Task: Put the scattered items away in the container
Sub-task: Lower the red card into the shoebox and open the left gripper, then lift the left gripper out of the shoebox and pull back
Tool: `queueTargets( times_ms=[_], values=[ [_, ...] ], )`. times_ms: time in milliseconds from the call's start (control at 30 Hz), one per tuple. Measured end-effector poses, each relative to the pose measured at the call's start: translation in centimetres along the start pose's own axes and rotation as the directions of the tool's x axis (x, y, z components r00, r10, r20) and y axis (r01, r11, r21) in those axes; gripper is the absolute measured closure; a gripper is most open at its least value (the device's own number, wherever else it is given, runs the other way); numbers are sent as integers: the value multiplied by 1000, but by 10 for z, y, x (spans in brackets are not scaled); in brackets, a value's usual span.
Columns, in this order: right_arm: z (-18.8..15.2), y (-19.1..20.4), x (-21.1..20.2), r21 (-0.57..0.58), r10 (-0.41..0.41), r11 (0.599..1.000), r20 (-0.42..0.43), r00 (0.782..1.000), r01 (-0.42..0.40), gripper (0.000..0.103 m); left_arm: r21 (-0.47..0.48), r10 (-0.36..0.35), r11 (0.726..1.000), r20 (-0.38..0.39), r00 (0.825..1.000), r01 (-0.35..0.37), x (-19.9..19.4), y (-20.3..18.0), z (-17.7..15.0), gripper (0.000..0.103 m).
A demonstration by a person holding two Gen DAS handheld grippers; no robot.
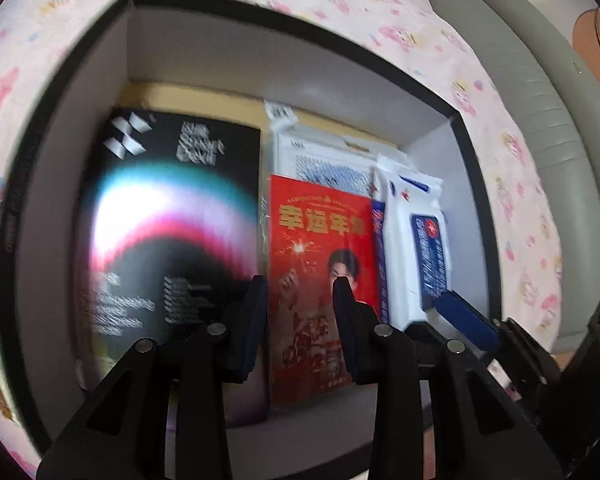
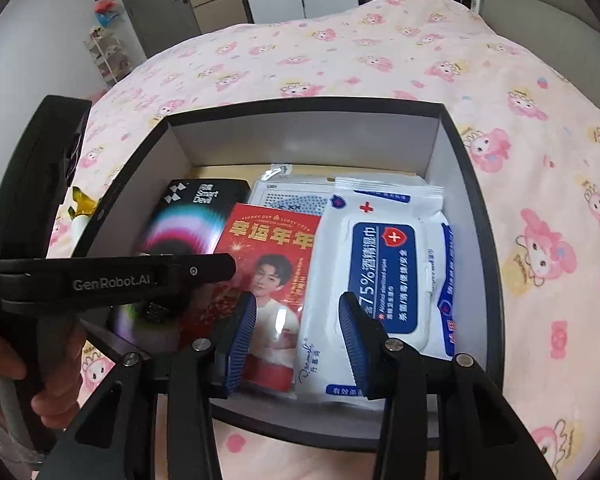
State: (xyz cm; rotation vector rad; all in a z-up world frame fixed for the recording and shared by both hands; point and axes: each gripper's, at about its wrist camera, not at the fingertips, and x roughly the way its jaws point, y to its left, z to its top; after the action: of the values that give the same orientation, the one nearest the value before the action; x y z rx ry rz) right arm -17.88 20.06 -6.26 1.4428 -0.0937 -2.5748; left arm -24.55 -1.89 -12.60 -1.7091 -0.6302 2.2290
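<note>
A: Hovering over the box (image 2: 472,216) on the bed (image 2: 340,60), both grippers. Left gripper (image 1: 300,284) jaws parted, gripping nothing, red packet (image 1: 320,264) below them.

B: Right gripper (image 2: 298,308) jaws also released, straddling empty air above the wipes pack (image 2: 384,256) at center frame. Black carton (image 2: 196,216) lying left.

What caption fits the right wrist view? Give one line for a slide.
Right tool hovers open over the black box on pink bedding, holding wipes pack, red packet and black Smart Devil box.
</note>
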Motion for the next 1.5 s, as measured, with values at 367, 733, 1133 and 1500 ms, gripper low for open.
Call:
queueTargets(
  times_ms=[367, 733, 1133, 1500],
  values=[
    [-3, 24, -70, 5, -100, 995, 118, 988, 100, 56, 208, 74, 965, 368, 927, -160, -123, -53, -56, 48],
    [-22, 71, -170, 41, -128, 992, 260, 957, 121, 32, 225, 65, 944, 593, 803, -243, -237, -87, -117, 28],
    [-61, 108, -212, 38, -154, 988, 330, 931, 150, 32, 221, 85, 934, 626, 775, -281, -274, -69, -181, 28],
    [-77, 140, -218, -19, -110, 992, 342, 933, 124, 32, 175, 121, 938, 642, 757, -299, -295, -43, -211, 28]
  ],
)
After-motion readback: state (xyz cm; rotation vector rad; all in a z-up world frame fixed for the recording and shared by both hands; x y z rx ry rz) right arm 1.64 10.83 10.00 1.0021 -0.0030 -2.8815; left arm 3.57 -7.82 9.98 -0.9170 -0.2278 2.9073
